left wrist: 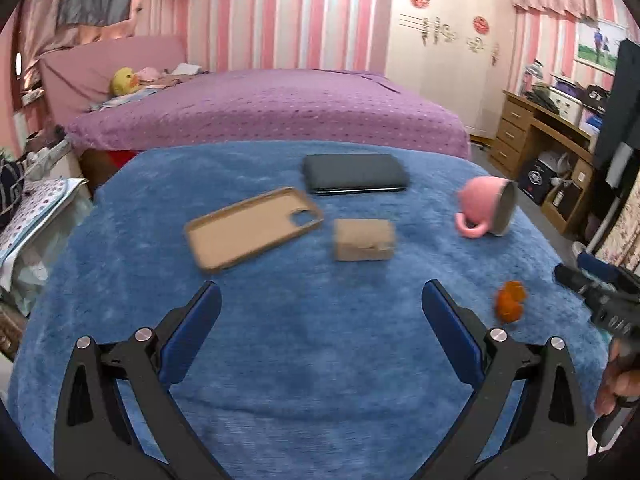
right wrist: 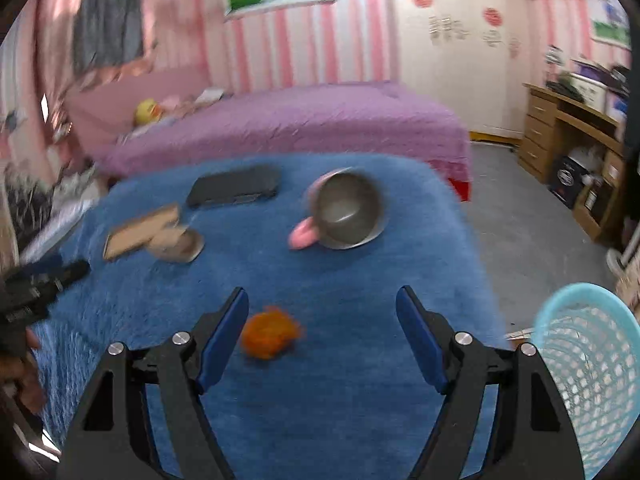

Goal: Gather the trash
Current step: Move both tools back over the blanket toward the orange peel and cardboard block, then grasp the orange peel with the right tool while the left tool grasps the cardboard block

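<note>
So: orange crumpled scrap [right wrist: 270, 332] is the likely trash, lying on the blue-covered counter [right wrist: 360, 400]. Right gripper [right wrist: 322, 312] is clearly the nearer one. In the right wrist view the scrap sits low between the jaws but off-centre, just beside the left pad, well apart from the right pad. Jaws spread wide, nothing held. Left gripper [left wrist: 322, 304] also spread and empty; from its view the scrap [left wrist: 510, 302] lies outside its right jaw, off to the right, so a poor candidate.

Scrap is a blurred, roundish wad; no clear long axis or pointing direction, can't tell finer. Prob. approach angle doesn't matter much; needs a small shift left to centre it.

Light-blue mesh basket [right wrist: 588, 368] stands off the counter's right edge, nearest the right gripper; likely drop target.

Other bits: cardboard box [left wrist: 364, 239], phone case [left wrist: 254, 227], tipped pink mug [left wrist: 486, 210].
</note>
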Tool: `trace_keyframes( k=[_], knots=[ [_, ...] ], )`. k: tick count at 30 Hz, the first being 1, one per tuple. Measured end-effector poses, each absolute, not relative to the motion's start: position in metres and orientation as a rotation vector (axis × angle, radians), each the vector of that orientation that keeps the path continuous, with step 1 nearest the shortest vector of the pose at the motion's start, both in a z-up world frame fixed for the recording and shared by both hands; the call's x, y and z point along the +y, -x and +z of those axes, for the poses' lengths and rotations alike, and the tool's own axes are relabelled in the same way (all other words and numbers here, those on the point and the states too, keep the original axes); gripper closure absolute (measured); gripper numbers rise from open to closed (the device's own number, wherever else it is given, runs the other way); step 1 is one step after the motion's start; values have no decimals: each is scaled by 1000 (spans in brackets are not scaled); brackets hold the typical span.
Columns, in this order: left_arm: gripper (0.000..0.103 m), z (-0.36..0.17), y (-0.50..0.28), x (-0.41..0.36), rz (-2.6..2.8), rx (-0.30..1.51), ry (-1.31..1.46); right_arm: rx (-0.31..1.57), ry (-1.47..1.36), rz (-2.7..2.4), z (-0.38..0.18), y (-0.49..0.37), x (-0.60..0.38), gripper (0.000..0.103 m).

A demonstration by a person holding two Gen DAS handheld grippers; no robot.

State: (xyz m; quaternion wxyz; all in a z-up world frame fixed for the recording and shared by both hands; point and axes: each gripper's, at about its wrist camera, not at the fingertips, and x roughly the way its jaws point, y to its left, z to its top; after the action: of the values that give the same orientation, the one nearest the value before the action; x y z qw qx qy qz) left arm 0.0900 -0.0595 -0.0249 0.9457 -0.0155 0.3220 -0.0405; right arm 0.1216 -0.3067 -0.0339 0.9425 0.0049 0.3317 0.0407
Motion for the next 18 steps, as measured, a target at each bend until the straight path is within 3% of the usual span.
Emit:
trace_keyframes(
  k=[7, 10, 11, 13, 14, 15, 18],
  knots=[
    [6, -37, -94, -25, -61, 693, 64, 790, 44, 95, -64, -145, -285, 29],
    [6, -40, -96, -29, -81, 705, 67, 838, 98, 78, -80, -153, -277, 44],
    [6, -41, -97, -32, -84, 707, 65, 861, 116, 73, -86, -155, -276, 54],
    [6, -43, -99, -38, -93, 711, 56, 860, 104, 82, -87, -155, -280, 58],
    [6, -43, -99, -39, -96, 710, 53, 858, 90, 91, -86, -156, -282, 71],
    [6, -43, -99, -43, -102, 709, 49, 852, 80, 95, -85, -155, -285, 78],
    [6, -43, -102, -52, -113, 702, 34, 824, 54, 105, -79, -152, -290, 82]
  ],
)
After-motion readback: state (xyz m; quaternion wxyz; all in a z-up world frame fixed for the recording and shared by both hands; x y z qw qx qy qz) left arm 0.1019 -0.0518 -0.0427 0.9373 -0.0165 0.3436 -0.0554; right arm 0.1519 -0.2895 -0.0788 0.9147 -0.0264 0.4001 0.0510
